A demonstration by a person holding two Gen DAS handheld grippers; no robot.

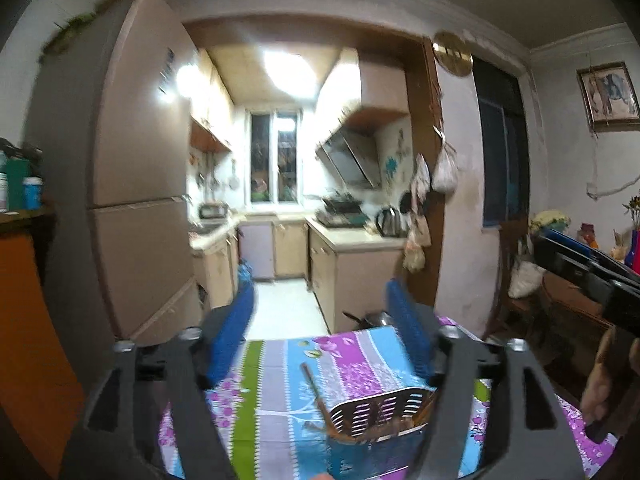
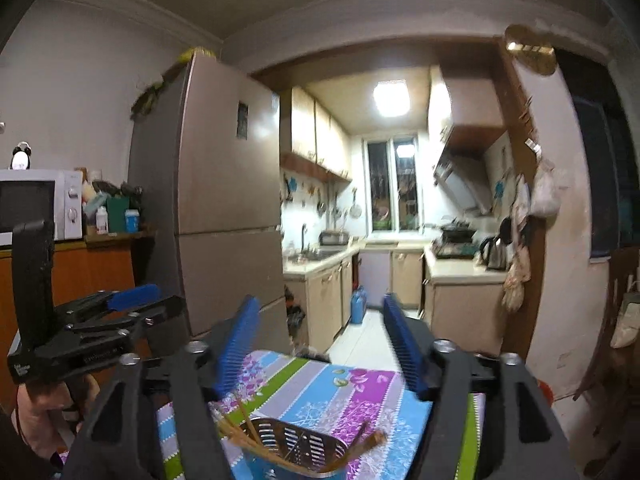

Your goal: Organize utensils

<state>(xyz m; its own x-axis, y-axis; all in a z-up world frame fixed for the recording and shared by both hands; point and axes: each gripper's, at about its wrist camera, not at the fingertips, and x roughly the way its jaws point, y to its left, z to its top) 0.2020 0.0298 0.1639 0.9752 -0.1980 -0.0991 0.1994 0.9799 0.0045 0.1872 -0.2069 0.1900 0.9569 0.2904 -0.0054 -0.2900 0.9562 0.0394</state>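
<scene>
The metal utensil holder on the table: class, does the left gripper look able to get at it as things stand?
Probably yes. The left gripper is open with nothing between its fingers, and the metal utensil holder sits just below and ahead on the tablecloth, unobstructed.

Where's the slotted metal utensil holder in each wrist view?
Left wrist: the utensil holder sits bottom centre-right, on the striped tablecloth, against the right finger.
Right wrist: the utensil holder sits bottom centre, between the fingers.
Shared landmark: kitchen window.

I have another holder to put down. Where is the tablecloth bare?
Bare: the striped tablecloth beyond the metal holder, up to the far edge. Crowded: the near side, where chopsticks stick out of the holder.
</scene>
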